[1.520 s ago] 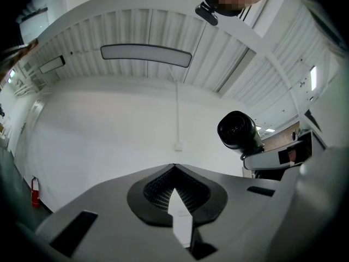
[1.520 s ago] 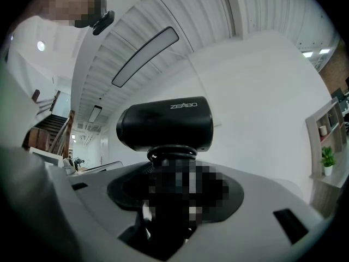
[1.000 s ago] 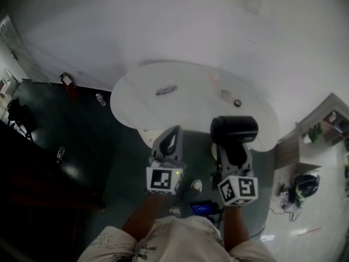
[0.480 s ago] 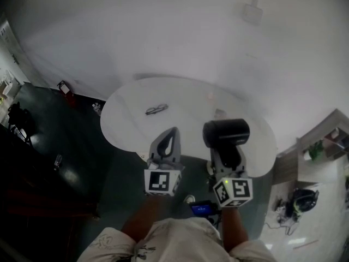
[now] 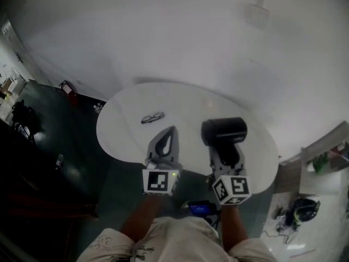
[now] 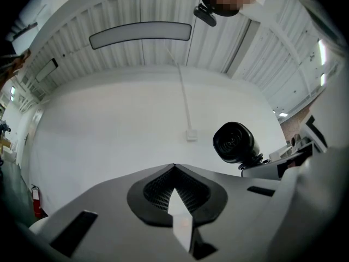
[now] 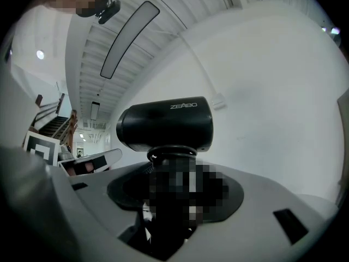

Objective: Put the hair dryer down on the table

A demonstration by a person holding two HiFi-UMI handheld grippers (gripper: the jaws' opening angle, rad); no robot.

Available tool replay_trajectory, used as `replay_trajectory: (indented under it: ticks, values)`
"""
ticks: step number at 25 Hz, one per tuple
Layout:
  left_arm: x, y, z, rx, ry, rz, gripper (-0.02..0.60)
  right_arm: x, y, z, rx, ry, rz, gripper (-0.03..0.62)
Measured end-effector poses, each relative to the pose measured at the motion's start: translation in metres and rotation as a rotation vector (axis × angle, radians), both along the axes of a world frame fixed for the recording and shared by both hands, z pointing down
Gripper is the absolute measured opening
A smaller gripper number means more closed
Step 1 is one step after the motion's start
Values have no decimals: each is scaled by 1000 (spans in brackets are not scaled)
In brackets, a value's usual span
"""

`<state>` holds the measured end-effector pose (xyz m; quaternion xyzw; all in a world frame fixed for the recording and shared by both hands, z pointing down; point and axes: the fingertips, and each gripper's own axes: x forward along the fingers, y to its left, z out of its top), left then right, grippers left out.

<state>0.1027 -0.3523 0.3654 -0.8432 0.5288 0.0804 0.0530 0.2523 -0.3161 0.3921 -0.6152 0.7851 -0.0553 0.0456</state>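
A black hair dryer (image 5: 224, 131) stands upright in my right gripper (image 5: 227, 156), its handle between the jaws and its barrel above the near right part of the white oval table (image 5: 185, 105). In the right gripper view the hair dryer (image 7: 166, 124) fills the middle, and the right gripper (image 7: 172, 173) is shut on its handle. My left gripper (image 5: 171, 131) is shut and holds nothing, hovering over the table's near edge. Its jaw tips meet in the left gripper view (image 6: 174, 167), where the hair dryer (image 6: 234, 142) shows to the right.
A pair of glasses (image 5: 152, 117) lies on the left part of the table. A white wall rises behind the table. On the dark floor at the left stands a red fire extinguisher (image 5: 68, 87). Shelves with clutter (image 5: 327, 160) are at the right.
Both grippers, with the hair dryer, have moved forward from short of the table's near edge to over it. The table now sits nearer in the head view.
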Motion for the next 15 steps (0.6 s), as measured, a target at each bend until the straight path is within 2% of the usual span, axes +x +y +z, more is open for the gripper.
replay_trajectory:
  ticks: [9, 15]
  values:
    - [-22, -68, 15, -21, -26, -2, -2, -15, -67, 23, -67, 31, 34, 235]
    - [-50, -105, 22, -34, -7, -15, -2, -38, -120, 53, -144, 54, 40, 235]
